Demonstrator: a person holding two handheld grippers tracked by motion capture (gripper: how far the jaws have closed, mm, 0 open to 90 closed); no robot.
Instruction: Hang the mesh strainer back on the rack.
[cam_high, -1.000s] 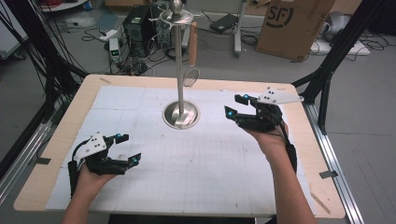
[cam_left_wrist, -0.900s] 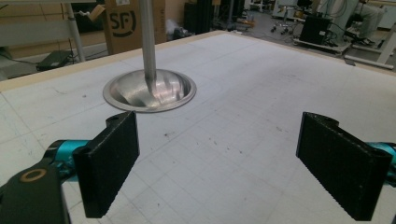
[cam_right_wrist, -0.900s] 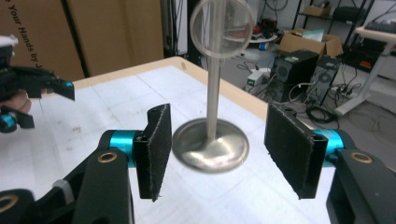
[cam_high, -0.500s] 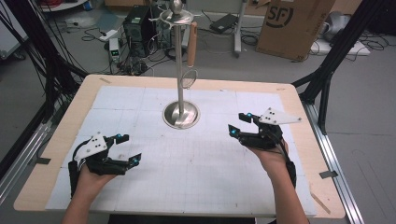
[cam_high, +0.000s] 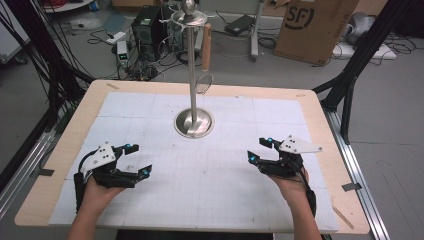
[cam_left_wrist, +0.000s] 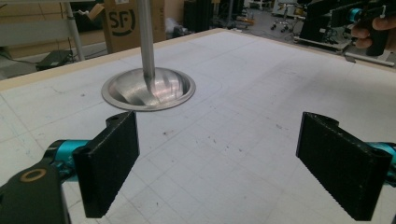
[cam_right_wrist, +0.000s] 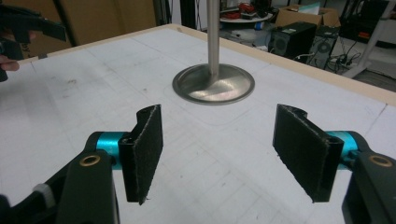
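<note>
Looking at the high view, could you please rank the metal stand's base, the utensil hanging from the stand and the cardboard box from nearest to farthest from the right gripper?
From the right gripper:
1. Stand's base, table centre, up-left of it.
2. Hanging utensil, beside the pole, beyond the base.
3. Cardboard box, on the floor past the table's far edge.

steel stand mid-table (lone obstacle), open mat all around

I see a brown box far behind the table, and a black computer with wires there too.
</note>
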